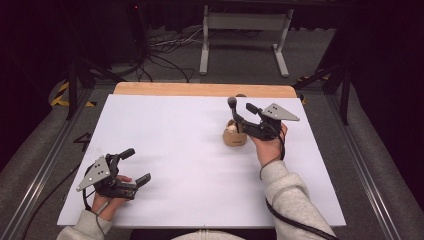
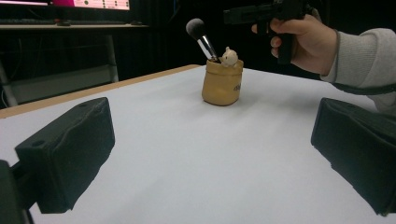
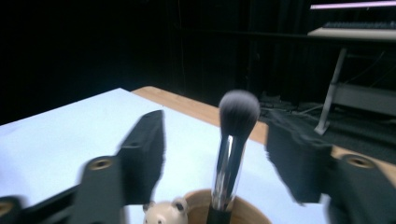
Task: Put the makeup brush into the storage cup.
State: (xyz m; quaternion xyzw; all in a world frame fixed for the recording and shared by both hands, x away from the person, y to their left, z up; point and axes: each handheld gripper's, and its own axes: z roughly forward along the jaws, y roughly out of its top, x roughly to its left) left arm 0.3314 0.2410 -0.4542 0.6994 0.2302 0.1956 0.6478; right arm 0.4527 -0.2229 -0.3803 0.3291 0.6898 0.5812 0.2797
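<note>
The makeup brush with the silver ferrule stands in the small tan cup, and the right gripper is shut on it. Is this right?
Not quite. The makeup brush with the silver ferrule does stand in the small tan cup, but the right gripper is open: the right gripper view shows its jaws apart on either side, not touching it.

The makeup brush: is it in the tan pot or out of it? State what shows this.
In. The makeup brush stands with its handle inside the tan pot, bristles up, leaning slightly.
</note>
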